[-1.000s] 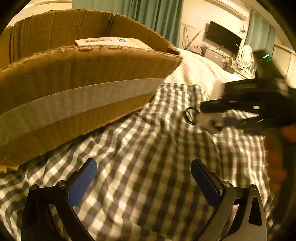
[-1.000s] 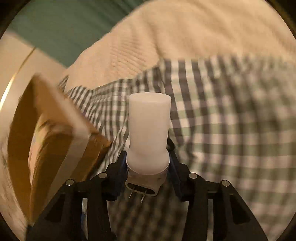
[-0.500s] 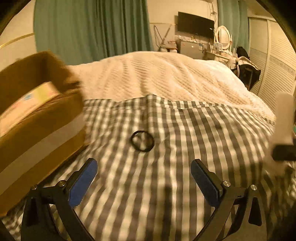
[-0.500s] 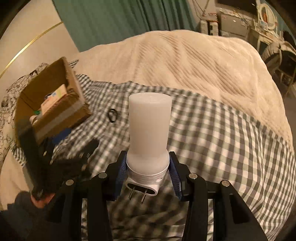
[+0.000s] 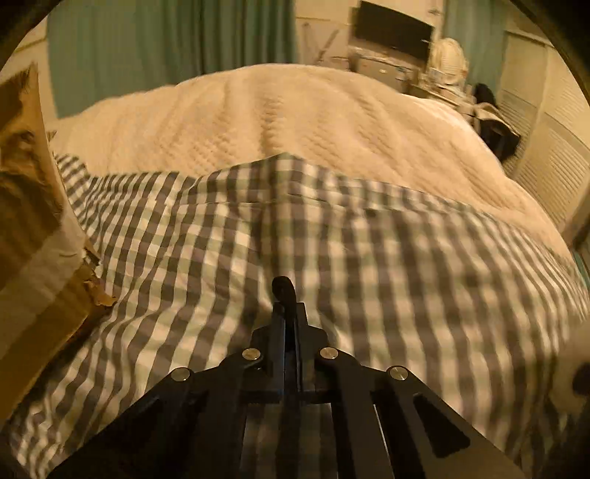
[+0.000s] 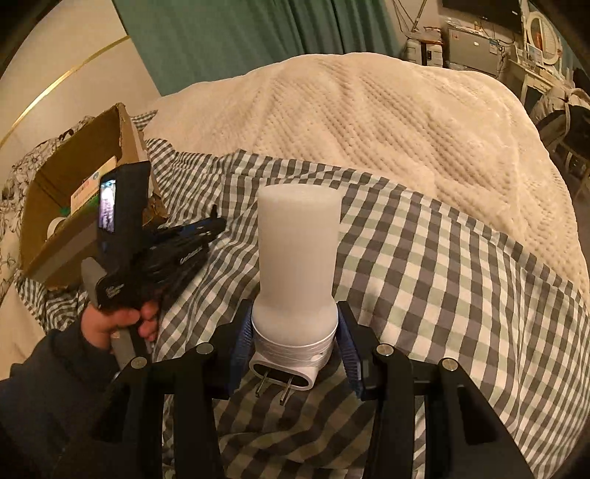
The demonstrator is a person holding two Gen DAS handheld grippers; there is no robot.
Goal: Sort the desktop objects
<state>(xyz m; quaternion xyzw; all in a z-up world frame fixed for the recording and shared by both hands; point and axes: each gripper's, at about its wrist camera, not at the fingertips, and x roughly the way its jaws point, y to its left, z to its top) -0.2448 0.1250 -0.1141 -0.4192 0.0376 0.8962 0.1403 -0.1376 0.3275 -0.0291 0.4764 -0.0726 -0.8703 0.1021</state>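
Note:
My left gripper [image 5: 288, 313] is shut on a black hair tie [image 5: 283, 288], whose loop pokes out edge-on above the closed fingertips, just over the checked cloth [image 5: 368, 265]. It also shows in the right wrist view [image 6: 210, 225], left of centre, held in a hand. My right gripper [image 6: 295, 331] is shut on a white plug-in night light [image 6: 298, 250], gripped at its base with the plug prongs pointing down. The cardboard box [image 6: 77, 191] stands at the left with several items inside; its torn corner shows in the left wrist view [image 5: 40, 265].
The checked cloth [image 6: 442, 265] lies over a cream quilted bedspread [image 6: 368, 110]. Green curtains [image 6: 239, 33] hang behind the bed. A TV and dresser [image 5: 394, 48] stand at the far right wall.
My left gripper has moved forward to the black hair tie and shut on it. My right gripper still holds the night light and has barely moved.

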